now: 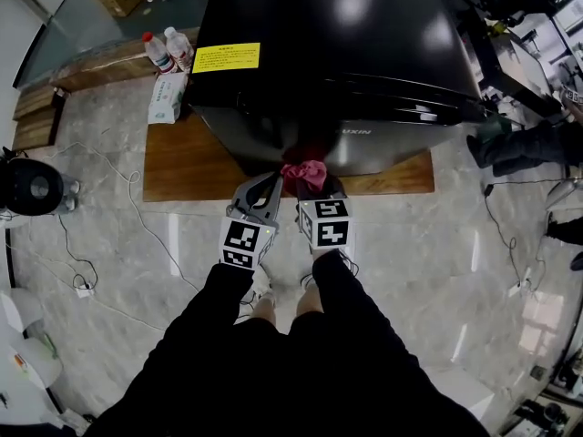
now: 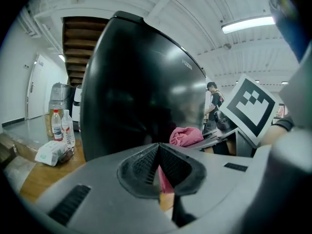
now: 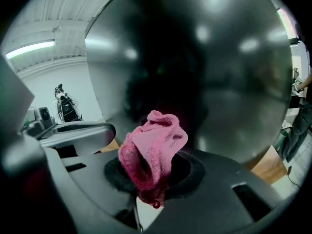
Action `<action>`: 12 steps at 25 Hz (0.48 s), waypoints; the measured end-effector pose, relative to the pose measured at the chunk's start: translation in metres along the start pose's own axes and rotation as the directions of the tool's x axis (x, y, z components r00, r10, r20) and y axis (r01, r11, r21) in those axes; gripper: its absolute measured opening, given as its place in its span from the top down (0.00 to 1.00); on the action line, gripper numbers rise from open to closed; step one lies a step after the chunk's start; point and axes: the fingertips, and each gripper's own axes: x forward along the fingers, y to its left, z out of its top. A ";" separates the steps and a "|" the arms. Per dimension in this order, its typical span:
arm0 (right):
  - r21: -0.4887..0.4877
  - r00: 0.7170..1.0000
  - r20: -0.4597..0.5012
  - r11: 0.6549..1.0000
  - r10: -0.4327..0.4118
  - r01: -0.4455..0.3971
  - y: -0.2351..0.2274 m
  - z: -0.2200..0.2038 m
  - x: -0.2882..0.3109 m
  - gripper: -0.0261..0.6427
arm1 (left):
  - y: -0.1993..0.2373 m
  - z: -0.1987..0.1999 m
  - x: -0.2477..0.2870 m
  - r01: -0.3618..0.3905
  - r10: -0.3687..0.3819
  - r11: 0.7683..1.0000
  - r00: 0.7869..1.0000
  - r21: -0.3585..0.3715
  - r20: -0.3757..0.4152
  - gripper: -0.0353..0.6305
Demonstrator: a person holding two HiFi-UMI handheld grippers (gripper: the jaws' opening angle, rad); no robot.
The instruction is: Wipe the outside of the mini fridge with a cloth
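Black sleeves (image 1: 209, 335) lead to two grippers. Jaws of right gripper (image 1: 312, 188) are clamped on a bunched pink cloth (image 1: 304, 173), which pokes out past the fingertips, prob. so fabric, not jaws, meets the mini fridge (image 1: 346, 53). Cloth is at fridge's lower front, above near edge of wooden platform (image 1: 182, 167); contact unclear. Just beside, left gripper (image 1: 271, 182) hangs w/ jaws together, empty.

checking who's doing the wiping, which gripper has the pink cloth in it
The right gripper: its jaws are clamped on the pink cloth by the mini fridge. The left gripper is shut beside it.
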 end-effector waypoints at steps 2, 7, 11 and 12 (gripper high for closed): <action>0.020 0.999 -0.022 0.999 -0.025 0.025 -0.022 -0.004 -0.010 0.82 | -0.017 0.001 0.012 0.015 -0.015 1.000 1.000 -0.001 -0.007 0.94; 0.085 0.995 -0.074 0.993 -0.070 0.077 -0.083 -0.014 -0.029 0.82 | -0.056 0.004 0.042 0.069 -0.069 0.998 0.997 0.002 -0.026 0.94; 0.110 0.990 -0.106 0.988 -0.097 0.109 -0.141 -0.017 -0.047 0.82 | -0.097 0.007 0.076 0.119 -0.119 0.993 0.992 -0.001 -0.045 0.94; 0.111 0.988 -0.114 0.987 -0.102 0.115 -0.157 -0.018 -0.052 0.82 | -0.110 0.008 0.087 0.131 -0.130 0.991 0.990 0.001 -0.050 0.94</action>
